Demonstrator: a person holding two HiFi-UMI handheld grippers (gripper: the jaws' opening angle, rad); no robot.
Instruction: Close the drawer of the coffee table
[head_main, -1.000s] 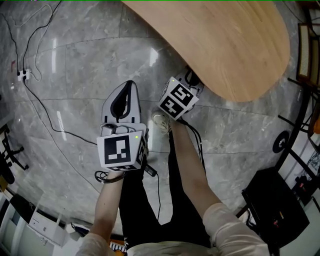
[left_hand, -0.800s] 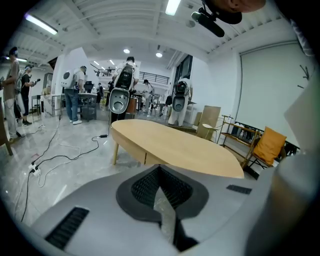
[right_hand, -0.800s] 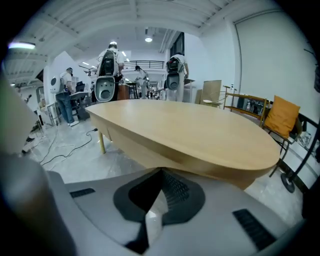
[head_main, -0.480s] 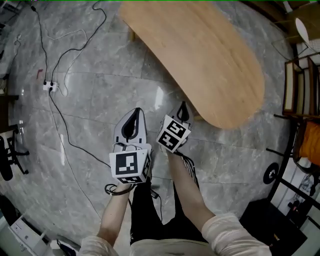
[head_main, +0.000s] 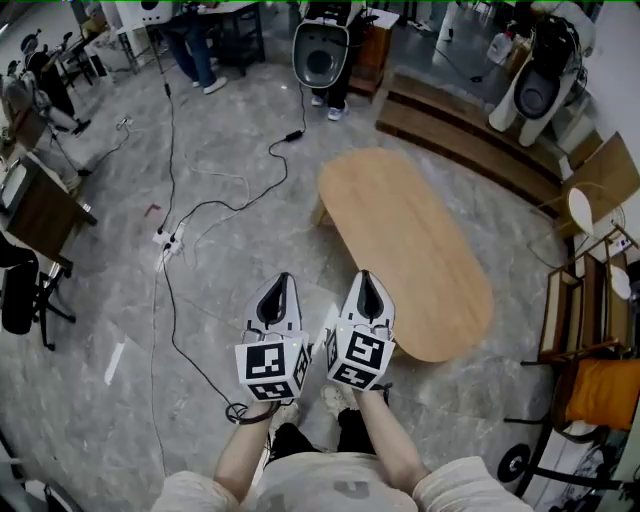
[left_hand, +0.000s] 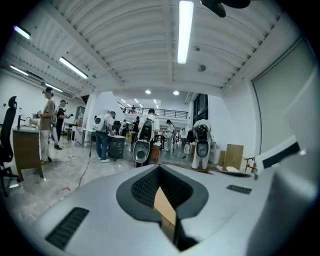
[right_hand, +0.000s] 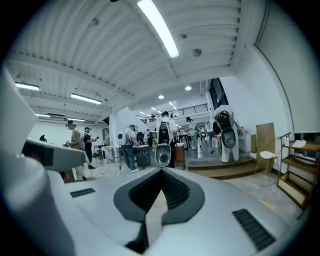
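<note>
- Grey stone floor (head_main: 90, 400) spreads through a busy workshop, with the coffee table (head_main: 410, 250) standing alone in the middle of it.
- Likely trouble: the drawer shows in no view, so the tongs could be brought to the wrong side of the table and push on a leg or the frame instead.
- Left tongs (head_main: 280, 282) and right tongs (head_main: 366, 276) are both clenched on nothing, side by side and held high. A fast drop from here could knock them on the table's edge.
- A cable (head_main: 175, 320) runs from a power strip (head_main: 166, 240) at 10 o'clock down past the person's feet — a step that way could snag it.
- The table's oval, pale-wood surface is bare. It lies at 1 o'clock from the tongs, well apart from them.
- People (head_main: 195, 40) and white robot shells (head_main: 321, 50) stand at 12 o'clock, a black chair (head_main: 20, 290) at 9 o'clock and a wooden shelf (head_main: 575, 310) at 3 o'clock.
</note>
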